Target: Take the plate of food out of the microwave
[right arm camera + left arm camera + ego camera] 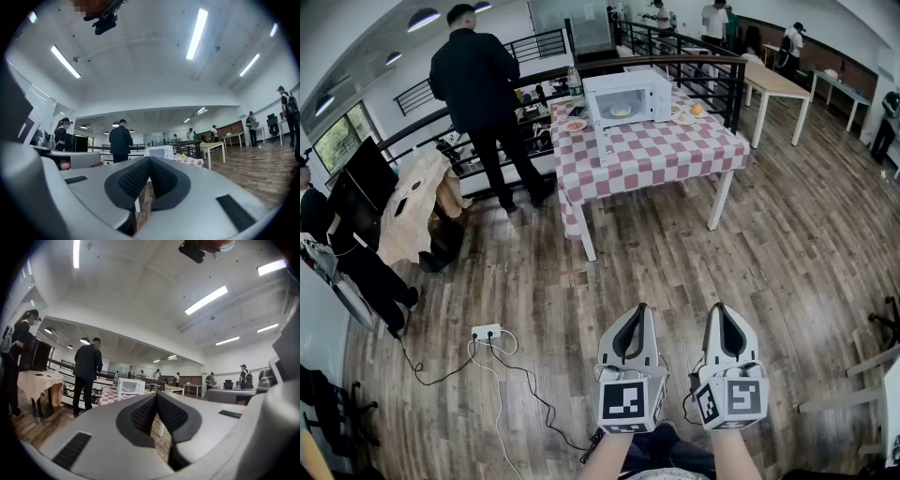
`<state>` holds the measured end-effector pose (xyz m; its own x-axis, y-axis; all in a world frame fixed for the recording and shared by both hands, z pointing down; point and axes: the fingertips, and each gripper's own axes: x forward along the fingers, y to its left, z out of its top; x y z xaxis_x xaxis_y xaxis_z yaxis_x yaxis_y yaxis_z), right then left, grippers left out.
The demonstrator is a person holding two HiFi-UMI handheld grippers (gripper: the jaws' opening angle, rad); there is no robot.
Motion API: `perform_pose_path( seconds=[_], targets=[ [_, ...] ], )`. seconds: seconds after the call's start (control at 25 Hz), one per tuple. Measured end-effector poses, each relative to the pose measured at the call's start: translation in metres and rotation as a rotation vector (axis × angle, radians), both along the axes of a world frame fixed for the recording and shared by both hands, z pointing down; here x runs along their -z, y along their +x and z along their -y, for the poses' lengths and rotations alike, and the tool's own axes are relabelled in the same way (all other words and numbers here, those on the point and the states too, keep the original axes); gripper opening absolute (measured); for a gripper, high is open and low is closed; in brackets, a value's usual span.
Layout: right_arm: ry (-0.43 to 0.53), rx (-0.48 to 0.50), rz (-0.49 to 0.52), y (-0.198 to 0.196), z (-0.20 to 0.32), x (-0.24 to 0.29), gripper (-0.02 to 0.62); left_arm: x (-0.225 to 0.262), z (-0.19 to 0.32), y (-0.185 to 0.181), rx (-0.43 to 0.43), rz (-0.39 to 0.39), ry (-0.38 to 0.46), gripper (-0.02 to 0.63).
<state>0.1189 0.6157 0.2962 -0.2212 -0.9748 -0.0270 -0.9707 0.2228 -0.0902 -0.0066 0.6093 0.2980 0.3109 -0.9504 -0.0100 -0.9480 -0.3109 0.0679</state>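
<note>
A white microwave [627, 97] stands at the far side of a red-checked table [656, 155], well ahead of me across the wooden floor. A pale plate of food [621, 111] shows inside its front. Low in the head view, my left gripper [635, 314] and right gripper [722, 311] are side by side over the floor, far from the table. Both have their jaws together with nothing between them. The microwave [130, 386] is small and distant beyond the left gripper [156, 397], and the microwave [159, 152] sits likewise beyond the right gripper [149, 161].
A person in dark clothes [478, 84] stands at the table's left end. A power strip with cables [486, 331] lies on the floor to my left. A cloth-covered table [412, 202] stands at left, a railing [712, 75] runs behind, and wooden tables [778, 84] are at back right.
</note>
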Motion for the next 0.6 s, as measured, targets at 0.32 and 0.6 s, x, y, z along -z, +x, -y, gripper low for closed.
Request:
perform_pose_path(
  seconds=[0.32,0.6],
  targets=[
    [-0.01,0.006,0.001,0.007,0.002,0.0,-0.008,0.005,0.002,0.007,0.004,0.0,-0.007,0.028],
    [-0.008,0.027,0.007,0.016,0.002,-0.01,-0.006,-0.007,0.004,0.015,0.02,-0.001,-0.016,0.028]
  ],
)
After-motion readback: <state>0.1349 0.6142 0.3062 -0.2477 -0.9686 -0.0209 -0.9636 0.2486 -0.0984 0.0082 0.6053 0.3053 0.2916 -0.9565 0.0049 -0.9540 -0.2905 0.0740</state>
